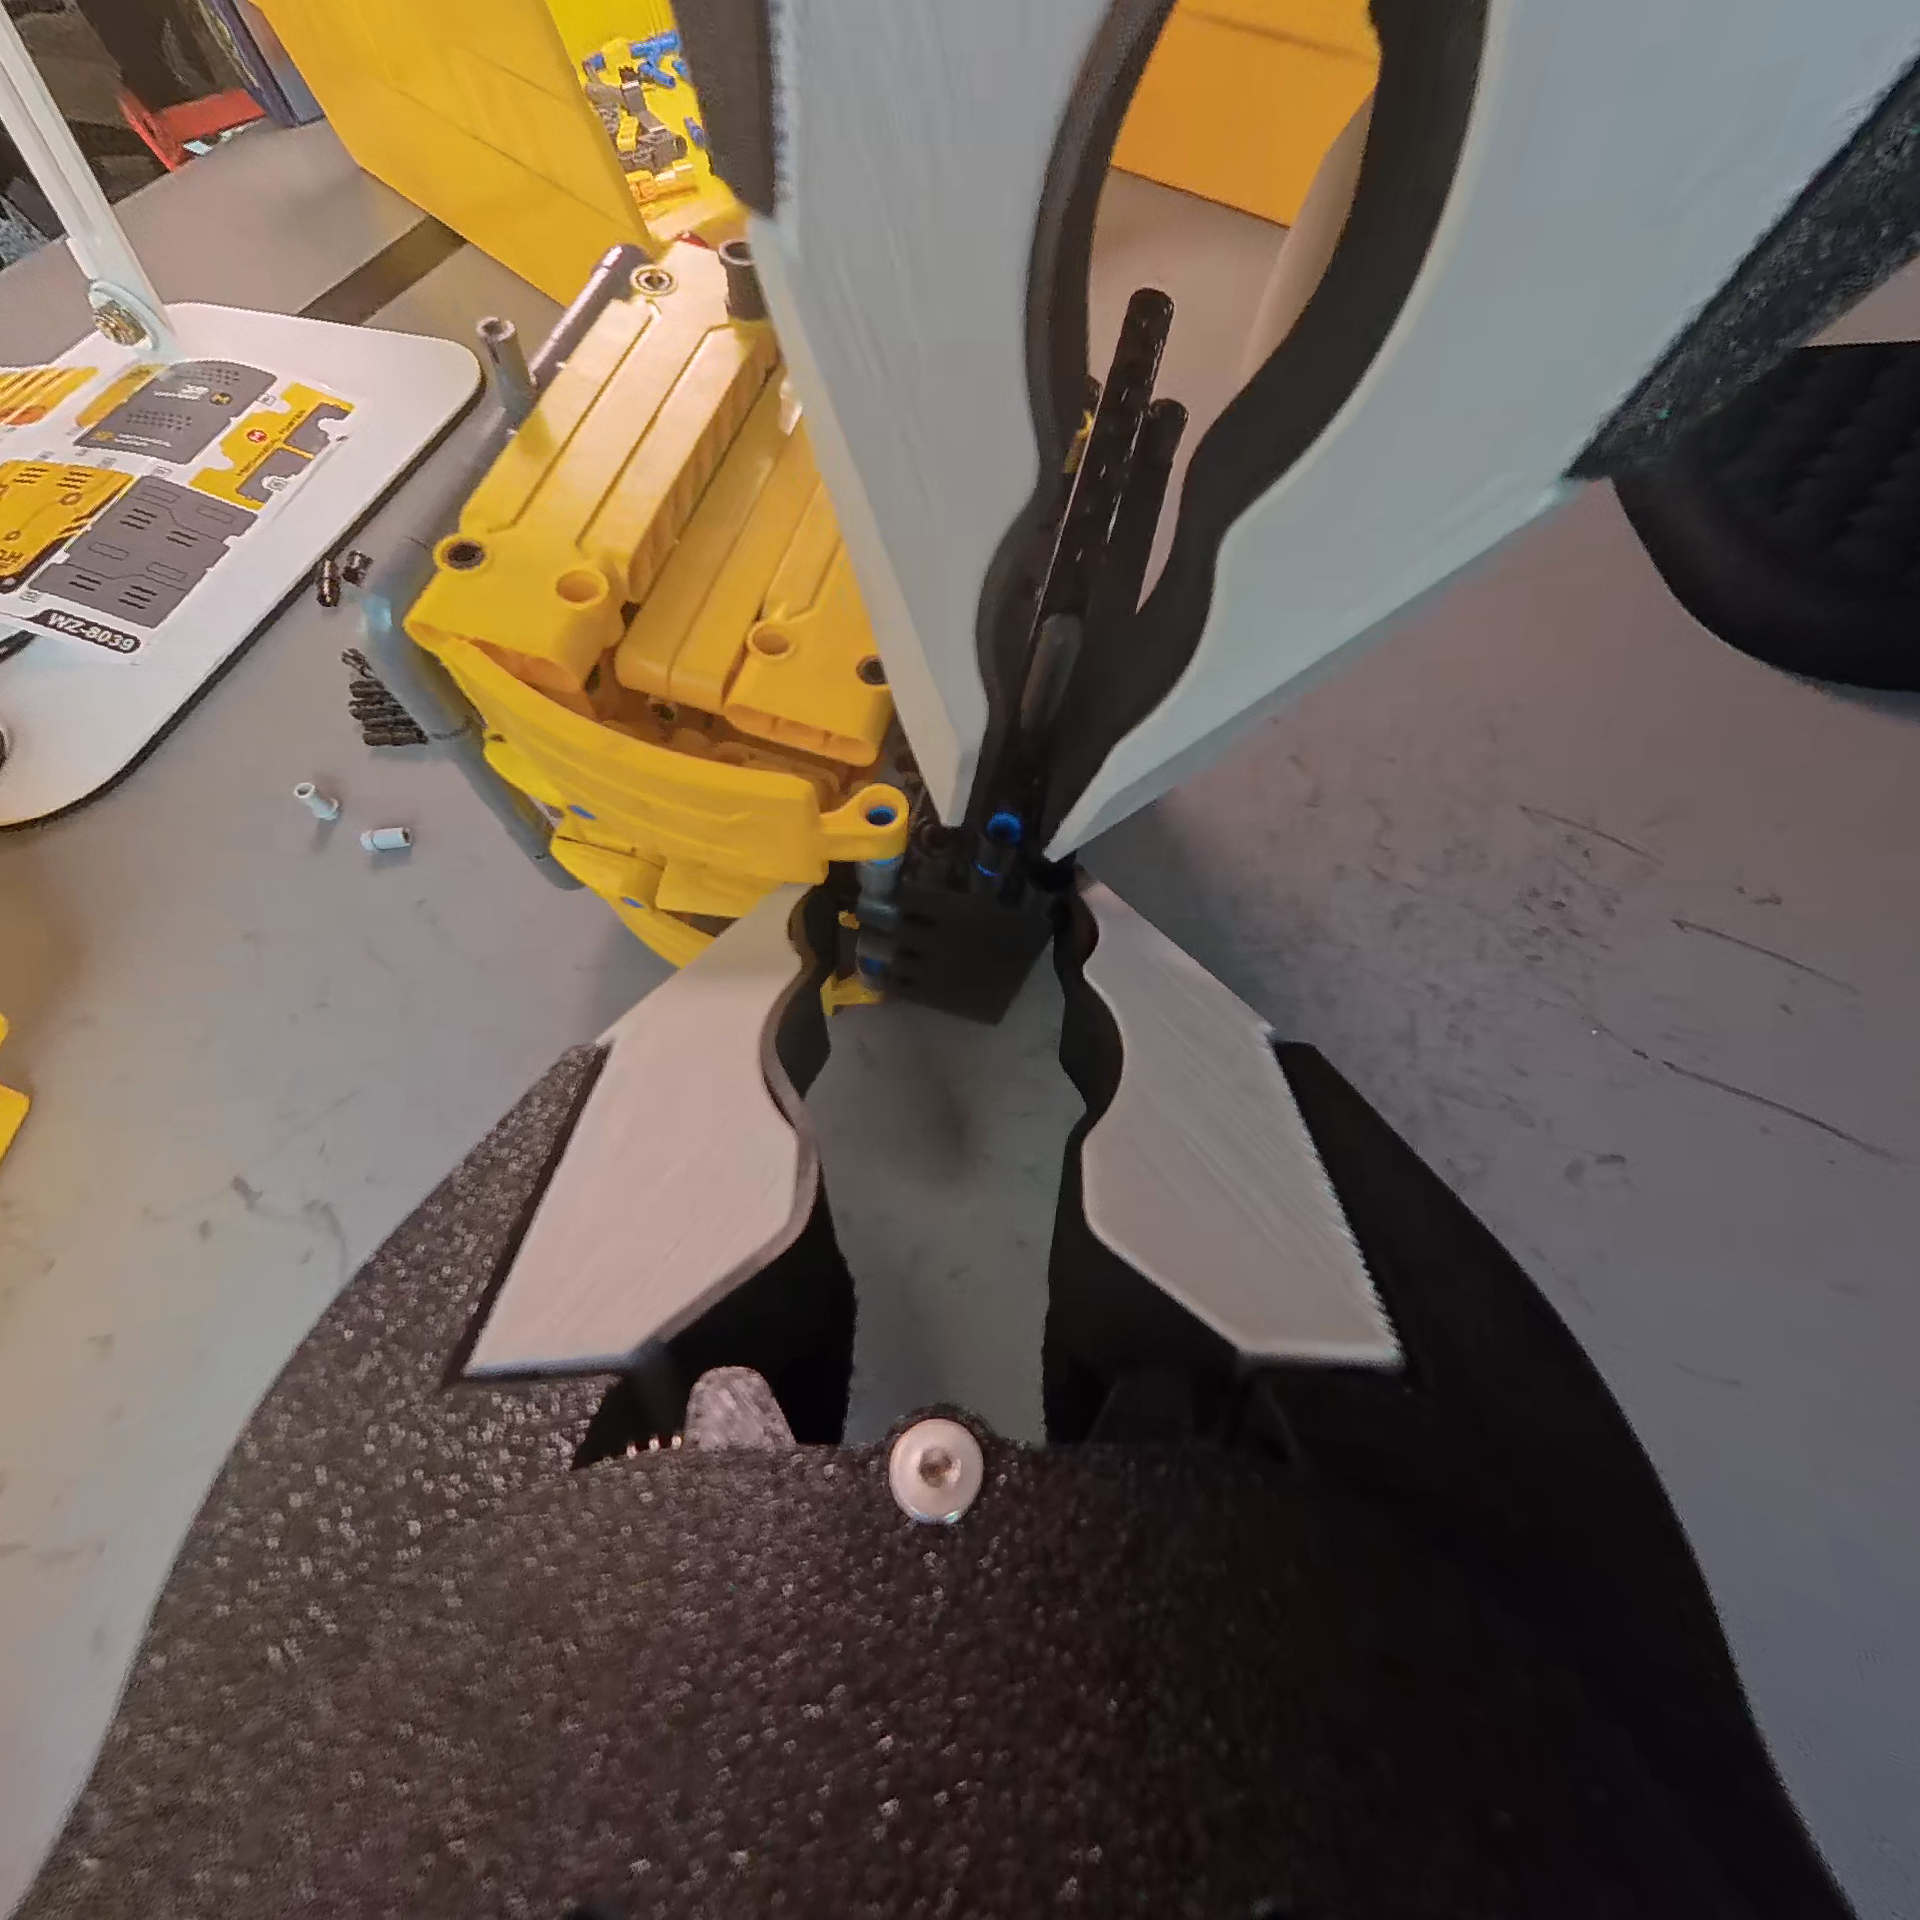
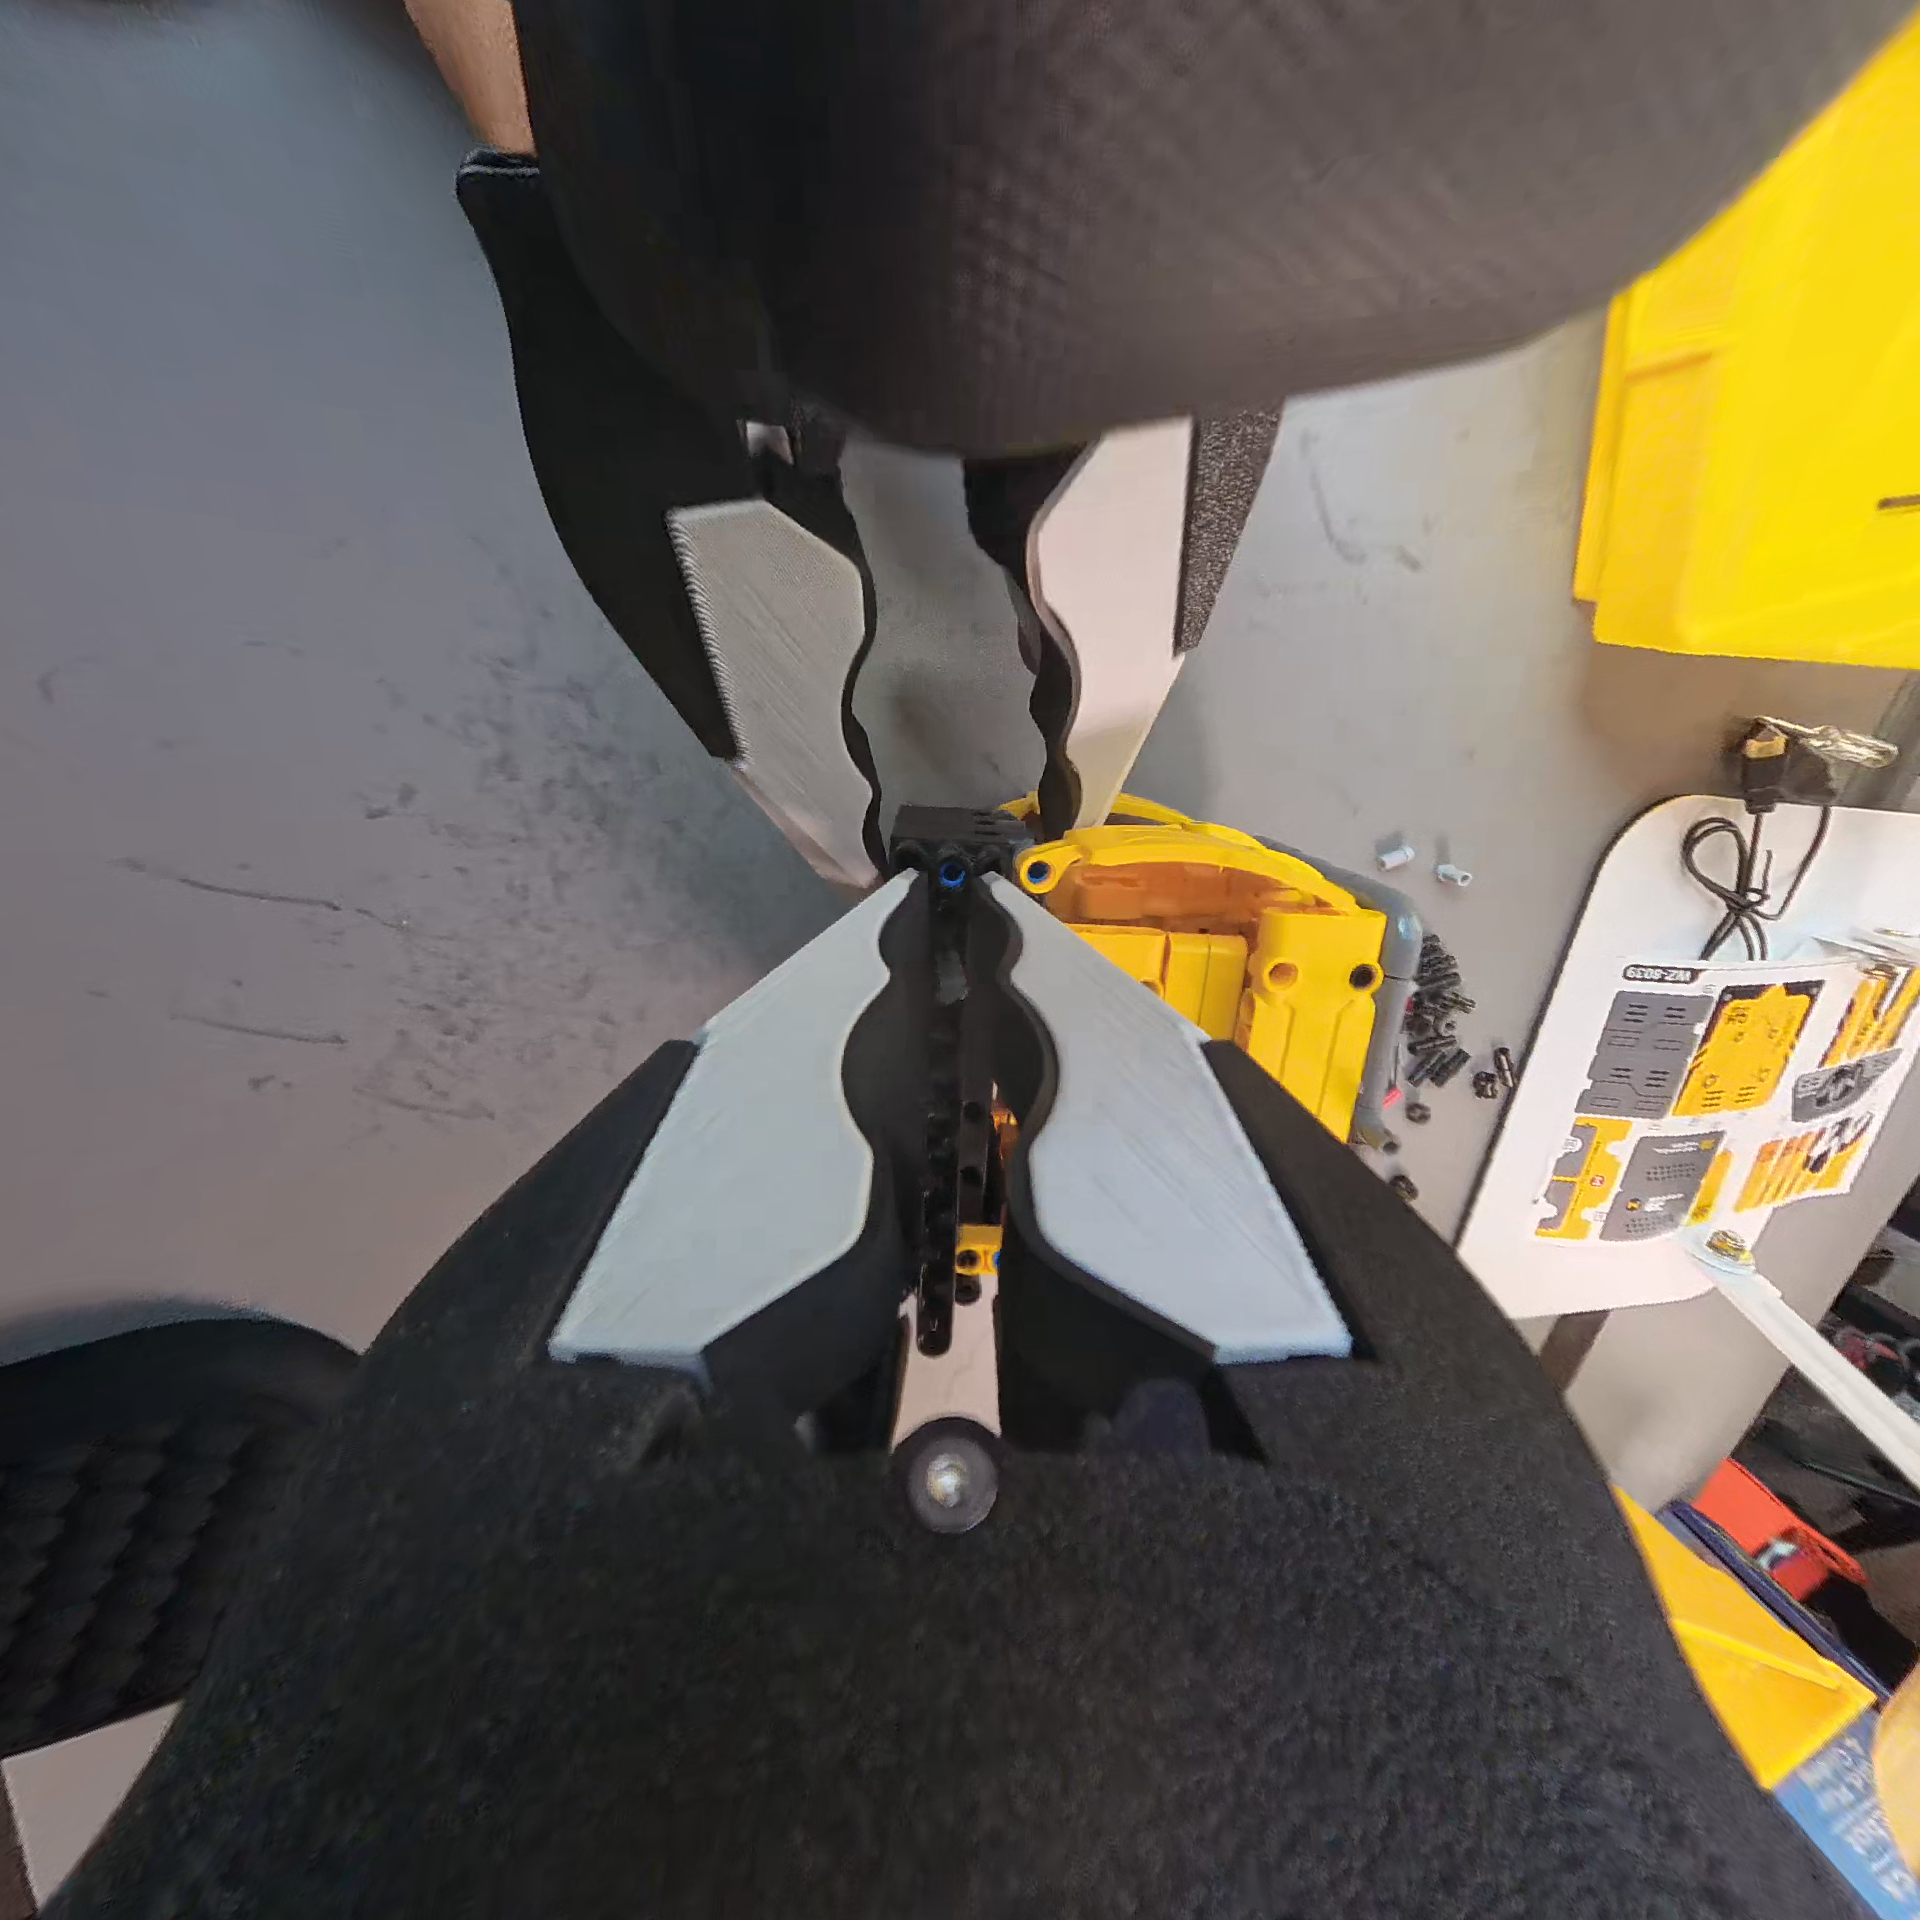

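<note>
My left gripper (image 1: 940, 904) is shut on a small black brick block (image 1: 966, 966) that sits at the near end of a yellow brick-built model (image 1: 644, 582) on the grey table. My right gripper (image 2: 954, 883) is shut on a bundle of long black holed beams (image 2: 961, 1122), whose end meets the black block (image 2: 951, 831). In the left wrist view the right gripper (image 1: 1003, 831) comes down from above with the beams (image 1: 1122, 468) between its fingers. In the right wrist view the left gripper (image 2: 961, 831) reaches in from the top, next to the yellow model (image 2: 1226, 935).
A white board (image 1: 343, 353) with a sticker sheet (image 1: 156, 488) lies left of the model. Small black pins (image 1: 384, 707) and grey bushes (image 1: 353, 821) lie loose beside it. A yellow box (image 1: 468, 104) stands behind. The board (image 2: 1621, 914) and a black cable (image 2: 1735, 873) show in the right wrist view. Left tips to right tips: about 4 centimeters.
</note>
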Motion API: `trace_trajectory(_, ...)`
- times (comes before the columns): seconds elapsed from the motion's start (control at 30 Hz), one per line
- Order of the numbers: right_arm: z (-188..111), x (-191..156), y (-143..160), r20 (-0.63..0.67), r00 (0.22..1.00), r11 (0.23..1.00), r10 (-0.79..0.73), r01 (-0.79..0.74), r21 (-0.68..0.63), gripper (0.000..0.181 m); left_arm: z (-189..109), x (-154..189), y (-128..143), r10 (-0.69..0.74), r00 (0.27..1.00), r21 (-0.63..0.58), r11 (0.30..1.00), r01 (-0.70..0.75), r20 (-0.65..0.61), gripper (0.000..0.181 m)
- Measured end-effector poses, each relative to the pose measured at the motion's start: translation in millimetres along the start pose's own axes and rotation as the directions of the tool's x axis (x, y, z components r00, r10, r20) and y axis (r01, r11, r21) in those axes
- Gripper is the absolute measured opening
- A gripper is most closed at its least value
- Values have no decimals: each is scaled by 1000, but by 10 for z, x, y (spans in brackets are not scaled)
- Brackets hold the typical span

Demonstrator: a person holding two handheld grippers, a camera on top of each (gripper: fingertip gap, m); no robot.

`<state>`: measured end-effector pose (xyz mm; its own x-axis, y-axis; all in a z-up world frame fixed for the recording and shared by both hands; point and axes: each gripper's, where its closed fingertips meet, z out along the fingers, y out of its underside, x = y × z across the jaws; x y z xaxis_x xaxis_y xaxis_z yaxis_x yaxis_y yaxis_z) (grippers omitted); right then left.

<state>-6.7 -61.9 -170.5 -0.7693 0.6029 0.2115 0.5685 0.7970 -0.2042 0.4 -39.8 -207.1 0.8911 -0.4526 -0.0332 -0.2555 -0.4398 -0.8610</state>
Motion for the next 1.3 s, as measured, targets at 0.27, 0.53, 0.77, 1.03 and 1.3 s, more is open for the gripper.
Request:
trace_trajectory(0.27,-26,19,2,-8,1000,997,-4,4,75,6,1,1,-10,-3,1000,9,1000,3,-5,40)
trace_trajectory(0.53,-50,24,11,17,1000,992,3,-5,124,5,7,5,-25,-8,1000,16,1000,8,-9,40)
trace_trajectory(0.77,-66,62,-12,103,988,970,115,-134,203,6,-6,-7,-39,-57,998,27,998,58,-32,40)
trace_trajectory(1.03,-537,321,-193,196,937,835,290,-348,425,19,-102,-87,-128,-234,965,79,967,244,-119,40)
trace_trajectory(1.3,-861,176,139,20,938,796,345,-304,524,20,-161,-113,-159,-325,927,95,933,347,-189,40)
